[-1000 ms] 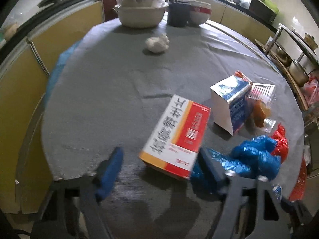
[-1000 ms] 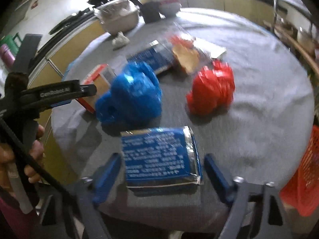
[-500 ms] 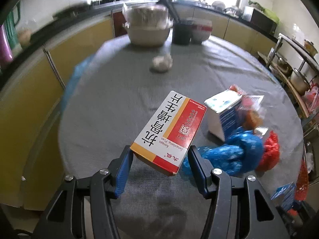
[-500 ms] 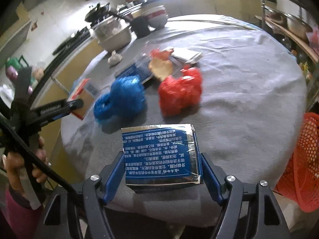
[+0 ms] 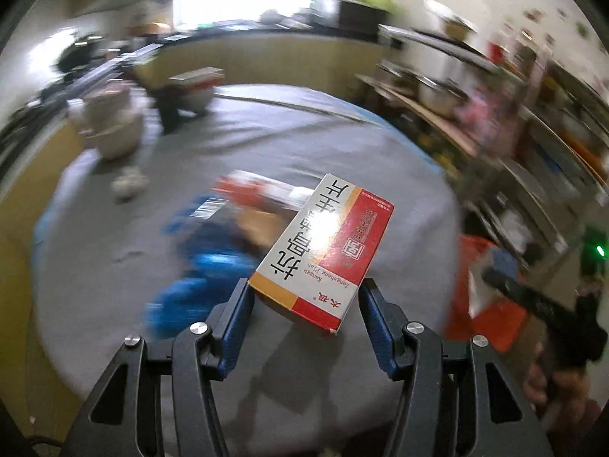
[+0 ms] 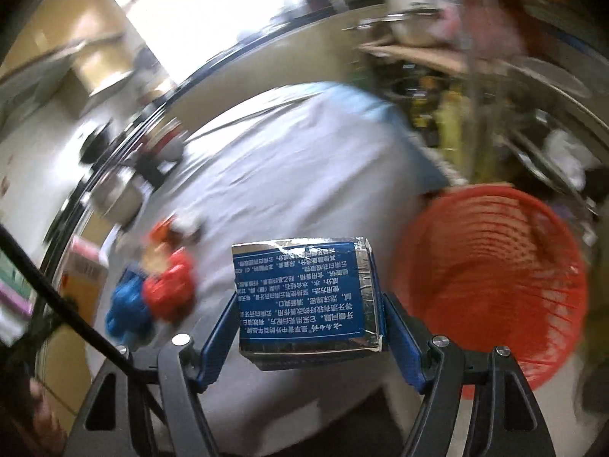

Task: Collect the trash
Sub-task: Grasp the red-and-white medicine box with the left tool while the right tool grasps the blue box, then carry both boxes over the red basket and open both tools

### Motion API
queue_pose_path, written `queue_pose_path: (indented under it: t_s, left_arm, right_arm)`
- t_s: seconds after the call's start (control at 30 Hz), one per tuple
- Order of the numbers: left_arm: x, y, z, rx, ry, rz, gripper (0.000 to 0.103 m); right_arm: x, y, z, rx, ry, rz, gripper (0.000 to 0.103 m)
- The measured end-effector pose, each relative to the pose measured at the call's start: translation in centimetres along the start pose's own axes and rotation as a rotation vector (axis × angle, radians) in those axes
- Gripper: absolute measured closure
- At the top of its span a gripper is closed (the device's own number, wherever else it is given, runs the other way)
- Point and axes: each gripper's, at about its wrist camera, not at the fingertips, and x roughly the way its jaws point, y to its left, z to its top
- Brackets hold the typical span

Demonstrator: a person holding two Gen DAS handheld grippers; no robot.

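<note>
Left hand-held gripper (image 5: 302, 301): black frame w/ triangular cut-outs, blue finger pads (image 5: 236, 323), silver screw heads at pivots. Right hand-held gripper (image 6: 308, 333): same build, black frame, blue pads, silver screws; thin black cable alongside.

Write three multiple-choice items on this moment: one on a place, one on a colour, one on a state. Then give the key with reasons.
1. Seen from the right wrist, the mesh basket lies
A. right of the blue box
B. left of it
C. on the table

2. The mesh basket is
A. green
B. orange-red
C. white

3. The left hand-held gripper
A. is empty
B. grips a bag
C. holds the red-and-white box off the table

Key: 1 A, the basket sits beyond the table's edge, right of the box. 2 B, its mesh is orange-red. 3 C, both pads clamp the raised box.
</note>
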Motion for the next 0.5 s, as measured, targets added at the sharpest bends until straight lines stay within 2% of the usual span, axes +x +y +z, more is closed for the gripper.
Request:
queue_pose_path:
  t_s: [0.07,0.27,0.43,0.5]
  left_arm:
    - [1.2,-2.9,0.3,0.048,0.039,-0.063,0.044]
    - [4.3,-11.0,0.6,0.191,0.133,-0.186,0.044]
    - [7.5,-16.3,0.9,0.236,0.219,-0.257,0.044]
    - [8.8,-18.2,1.2,0.257,0.229,-0.282,0.044]
  right_arm:
    - [-1.0,-3.3,0.6,0.068,-0.026,-0.042,0.027]
    - [-2.8,-10.8,1.8,0.236,-0.074,-0.099,0.026]
    - [-3.5,-14.1,1.7,0.332,-0.082,-0.083,0.025]
    - [-3.6,-14.6,1.7,0.357,-0.077,-0.070,0.025]
